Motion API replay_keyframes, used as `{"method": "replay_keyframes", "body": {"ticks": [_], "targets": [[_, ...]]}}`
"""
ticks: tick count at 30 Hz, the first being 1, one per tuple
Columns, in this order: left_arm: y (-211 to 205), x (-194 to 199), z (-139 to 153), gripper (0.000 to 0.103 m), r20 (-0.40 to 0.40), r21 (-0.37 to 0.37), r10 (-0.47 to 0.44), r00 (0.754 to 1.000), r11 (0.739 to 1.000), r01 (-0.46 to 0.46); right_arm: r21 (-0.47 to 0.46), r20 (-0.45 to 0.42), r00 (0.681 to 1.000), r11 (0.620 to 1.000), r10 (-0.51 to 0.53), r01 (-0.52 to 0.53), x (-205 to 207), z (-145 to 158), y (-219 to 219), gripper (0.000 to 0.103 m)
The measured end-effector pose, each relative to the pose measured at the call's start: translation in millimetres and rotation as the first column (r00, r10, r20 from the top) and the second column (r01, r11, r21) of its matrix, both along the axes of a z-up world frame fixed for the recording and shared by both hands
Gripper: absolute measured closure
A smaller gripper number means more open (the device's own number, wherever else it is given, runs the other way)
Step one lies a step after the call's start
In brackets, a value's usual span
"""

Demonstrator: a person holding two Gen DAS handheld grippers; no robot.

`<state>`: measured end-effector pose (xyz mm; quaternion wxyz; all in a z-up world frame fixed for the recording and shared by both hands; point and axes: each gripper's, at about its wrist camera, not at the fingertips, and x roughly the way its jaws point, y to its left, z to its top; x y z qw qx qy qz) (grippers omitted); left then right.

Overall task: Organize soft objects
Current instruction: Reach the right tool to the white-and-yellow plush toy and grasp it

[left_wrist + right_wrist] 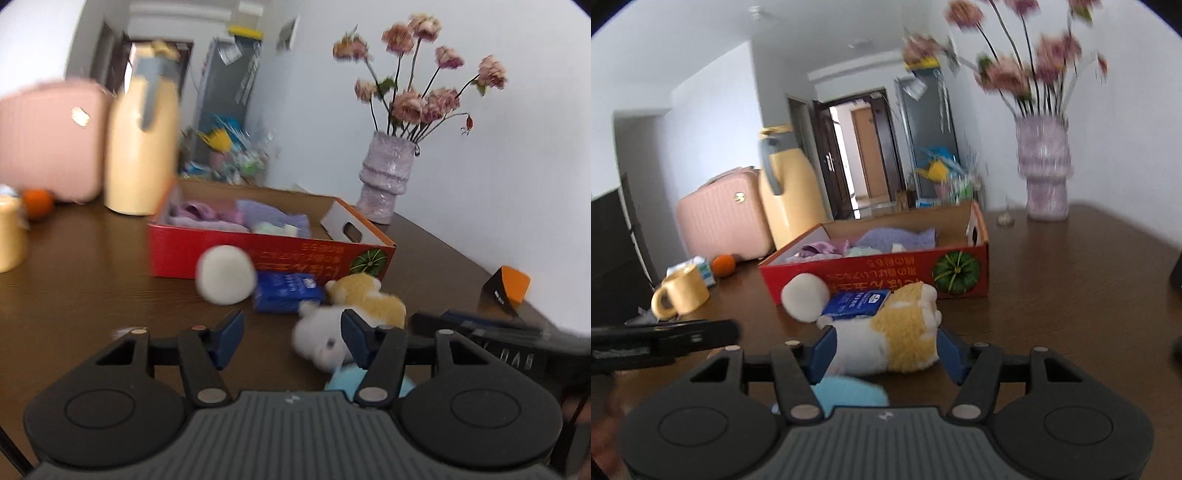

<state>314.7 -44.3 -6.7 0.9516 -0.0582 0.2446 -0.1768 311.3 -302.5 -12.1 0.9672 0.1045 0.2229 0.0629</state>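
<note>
Purple cloths already lay in the red box (879, 275) at frame centre; the right gripper (886, 350), fingers spread, straddled the plush cat (886, 339). The white ball (805, 297) and the left gripper (291, 332), spread empty, waited.

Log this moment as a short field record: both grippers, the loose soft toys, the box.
left gripper: open, empty, above the table
right gripper: open, fingers on either side of the yellow-and-white plush
white ball: on the table in front of the red box
blue packet: between ball and plush
red box: open, already holds purple and pale soft items
</note>
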Motion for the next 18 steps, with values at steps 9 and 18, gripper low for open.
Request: {"method": "replay_keyframes", "body": {"ticks": [9, 18], "targets": [[-59.4, 106.5, -30.2, 0.064, -0.209, -0.023, -0.123, 0.970, 0.992, 0.121, 0.116, -0.034, 0.990, 0.984, -0.135, 0.138, 19.6, -28.5, -35.8, 0.043], [-106.0, 97.9, -29.3, 0.029, -0.210, -0.023, -0.189, 0.959, 0.982, 0.188, 0.064, 0.001, 0.983, 0.981, -0.181, 0.181, 31.5, -13.5, -90.7, 0.037]]}}
